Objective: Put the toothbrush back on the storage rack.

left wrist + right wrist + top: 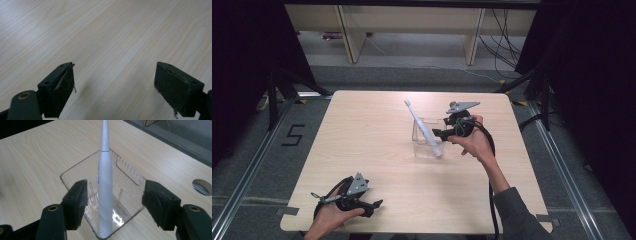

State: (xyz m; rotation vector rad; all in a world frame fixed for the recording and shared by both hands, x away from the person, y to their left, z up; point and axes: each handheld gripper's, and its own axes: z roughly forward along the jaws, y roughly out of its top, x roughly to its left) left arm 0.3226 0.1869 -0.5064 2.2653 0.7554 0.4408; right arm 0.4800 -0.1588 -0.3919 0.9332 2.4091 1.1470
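with the electric toothbrush (105,195) leaning in the clear plastic bin (130,171), its base down in a corner and its head poking over the rim, the right gripper (115,202) sits with jaws spread wide on either side, not touching it, likely letting go. the left gripper (113,85) rests open near the table's (377,150) front edge, plenty of bare wood around.

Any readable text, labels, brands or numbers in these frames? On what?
"5": black tape digit on the grey floor left of the table, high view.
Electric toothbrush, clear plastic bin and both grippers: no readable print.
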